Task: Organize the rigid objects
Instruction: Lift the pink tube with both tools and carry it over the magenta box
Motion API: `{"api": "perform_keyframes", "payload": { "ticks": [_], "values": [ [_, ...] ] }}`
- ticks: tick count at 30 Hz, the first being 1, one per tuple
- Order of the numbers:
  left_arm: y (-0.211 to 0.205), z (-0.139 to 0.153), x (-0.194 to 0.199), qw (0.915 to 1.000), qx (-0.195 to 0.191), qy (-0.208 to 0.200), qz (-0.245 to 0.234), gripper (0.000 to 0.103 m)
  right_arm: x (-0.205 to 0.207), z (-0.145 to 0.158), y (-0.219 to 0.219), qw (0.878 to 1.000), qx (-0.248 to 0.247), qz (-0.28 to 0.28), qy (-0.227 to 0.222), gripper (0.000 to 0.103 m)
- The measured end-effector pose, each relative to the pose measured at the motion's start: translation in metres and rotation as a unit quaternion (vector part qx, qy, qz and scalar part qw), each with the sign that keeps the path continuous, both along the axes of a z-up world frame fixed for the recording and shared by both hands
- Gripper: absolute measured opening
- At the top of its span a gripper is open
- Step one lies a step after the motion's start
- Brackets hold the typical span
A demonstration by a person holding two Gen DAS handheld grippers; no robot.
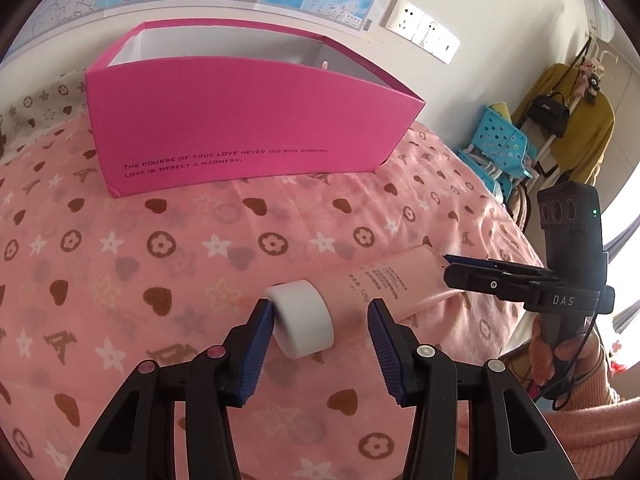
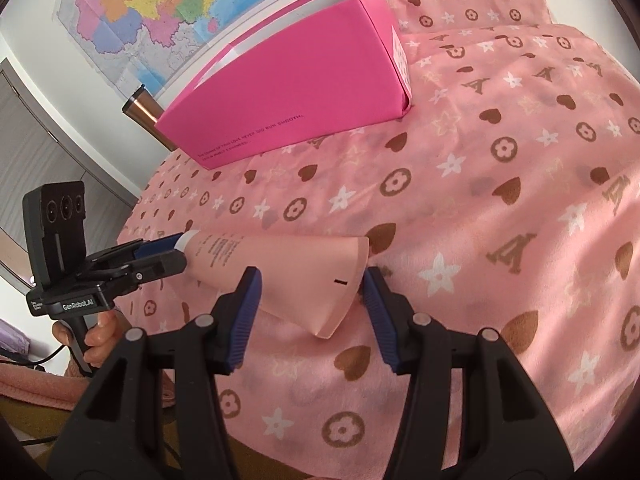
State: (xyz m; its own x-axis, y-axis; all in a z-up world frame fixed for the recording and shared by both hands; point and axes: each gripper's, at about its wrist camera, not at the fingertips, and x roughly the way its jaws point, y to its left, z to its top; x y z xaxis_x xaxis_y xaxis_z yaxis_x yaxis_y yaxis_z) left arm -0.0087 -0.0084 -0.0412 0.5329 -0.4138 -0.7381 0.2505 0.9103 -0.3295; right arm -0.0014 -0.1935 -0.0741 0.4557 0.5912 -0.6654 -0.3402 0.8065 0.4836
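A pink tube (image 1: 384, 280) with a white cap (image 1: 304, 324) lies on the pink patterned bedspread (image 1: 160, 248). My left gripper (image 1: 320, 306) straddles the cap end. Its left pad touches the cap and the right pad stands clear, so it is open. My right gripper (image 2: 312, 274) has both pads against the tube's flat crimped tail (image 2: 320, 280), shut on it. Each gripper shows in the other's view: the right gripper (image 1: 450, 266) at the tail, the left gripper (image 2: 176, 254) at the cap (image 2: 187, 240). Behind stands an open pink box (image 1: 240, 128) (image 2: 296, 92), its inside mostly hidden.
A map (image 2: 160, 8) hangs on the wall behind the box. A copper tumbler (image 2: 144, 112) stands beside the box off the bed's edge. Blue baskets (image 1: 500, 140) and a rack with a yellow coat (image 1: 580, 128) lie beyond the bed's far side.
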Motion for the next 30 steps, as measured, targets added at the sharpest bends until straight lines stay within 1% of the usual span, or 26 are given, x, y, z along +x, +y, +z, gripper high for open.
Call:
{"api": "perform_keyframes", "payload": {
  "ticks": [1, 3, 6, 11, 21, 30],
  "values": [
    [-0.001, 0.000, 0.000, 1.0000, 0.005, 0.002, 0.002, 0.046, 0.000, 0.000, 0.000, 1.000, 0.000, 0.000, 0.000, 0.055],
    [-0.004, 0.000, 0.000, 0.9998, 0.016, 0.007, 0.005, 0.046, 0.000, 0.000, 0.001, 1.000, 0.000, 0.000, -0.001, 0.055],
    [-0.006, 0.002, -0.001, 0.9996, 0.028, 0.002, 0.007, 0.045, -0.001, 0.002, 0.002, 1.000, -0.001, -0.001, -0.002, 0.055],
    [-0.004, 0.006, 0.000, 0.9997, 0.021, 0.000, 0.014, 0.045, -0.001, 0.009, 0.005, 1.000, -0.006, -0.001, -0.013, 0.055],
    [0.002, 0.019, 0.009, 0.9993, 0.013, -0.012, 0.032, 0.045, 0.001, 0.031, 0.013, 0.998, -0.026, 0.002, -0.050, 0.055],
    [0.003, 0.037, 0.019, 0.9982, 0.023, -0.038, 0.039, 0.045, 0.012, 0.048, 0.016, 0.997, -0.026, 0.001, -0.074, 0.055]
  ]
}}
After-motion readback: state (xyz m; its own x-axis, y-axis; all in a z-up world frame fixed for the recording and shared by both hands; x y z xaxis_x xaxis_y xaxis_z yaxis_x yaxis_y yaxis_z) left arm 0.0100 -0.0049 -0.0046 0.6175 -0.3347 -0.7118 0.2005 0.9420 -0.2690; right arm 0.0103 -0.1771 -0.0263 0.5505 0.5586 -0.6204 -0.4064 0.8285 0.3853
